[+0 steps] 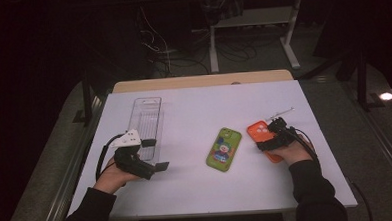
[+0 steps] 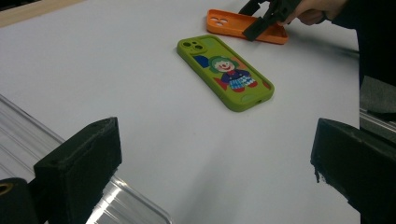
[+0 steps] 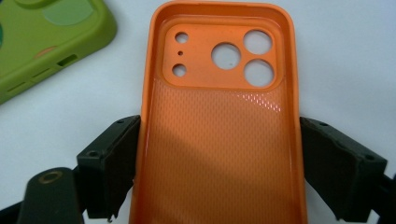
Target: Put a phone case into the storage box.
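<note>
Nearest the high camera, at the desk's [image 1: 197, 190] near edge, two dark sleeves come in, each hand carrying tongs. Left tongs [image 1: 156, 155] rest near the near-left corner, jaws spread wide with nothing between them, one jaw over the near end of a clear plastic tray [image 1: 148, 120] that runs toward the far edge along the left side. Right tongs [image 1: 277, 132] sit toward the right edge, straddling the orange phone case [image 3: 219, 140]. That case lies flat on the white desk, hollow side up, camera cut-outs pointing to the far edge. In the right gripper view both jaws stand against its two long sides, apparently pressing on them; no gap is visible. A green phone case [image 1: 224, 149] with a clown picture lies near the desk's middle, just left of the orange one, apart from it.
</note>
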`<action>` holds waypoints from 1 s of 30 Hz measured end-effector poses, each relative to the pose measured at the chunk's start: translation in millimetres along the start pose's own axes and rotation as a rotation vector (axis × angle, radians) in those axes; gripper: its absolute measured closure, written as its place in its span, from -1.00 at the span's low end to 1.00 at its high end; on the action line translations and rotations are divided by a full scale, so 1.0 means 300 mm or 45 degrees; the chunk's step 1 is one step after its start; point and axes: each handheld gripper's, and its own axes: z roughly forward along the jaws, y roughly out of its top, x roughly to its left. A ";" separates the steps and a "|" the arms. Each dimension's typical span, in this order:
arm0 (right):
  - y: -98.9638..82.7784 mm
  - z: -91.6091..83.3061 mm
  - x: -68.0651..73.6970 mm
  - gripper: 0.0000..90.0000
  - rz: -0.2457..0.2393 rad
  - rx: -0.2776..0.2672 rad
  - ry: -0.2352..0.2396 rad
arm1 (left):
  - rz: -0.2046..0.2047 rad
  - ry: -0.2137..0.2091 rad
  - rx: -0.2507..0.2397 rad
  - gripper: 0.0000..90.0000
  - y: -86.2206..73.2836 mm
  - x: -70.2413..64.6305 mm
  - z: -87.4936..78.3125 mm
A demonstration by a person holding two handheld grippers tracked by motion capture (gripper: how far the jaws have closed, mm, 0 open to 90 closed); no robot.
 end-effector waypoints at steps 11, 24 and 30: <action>0.054 -0.060 -0.011 -0.67 -0.052 0.002 0.059 | -0.020 -0.026 -0.016 -0.97 0.060 0.012 0.023; 0.113 -0.111 0.059 -0.67 -0.288 -0.002 0.196 | 0.028 -0.068 0.008 -0.97 0.141 0.019 0.099; 0.151 -0.121 0.087 -0.67 -0.373 -0.015 0.293 | 0.080 -0.091 0.028 -0.97 0.184 0.021 0.129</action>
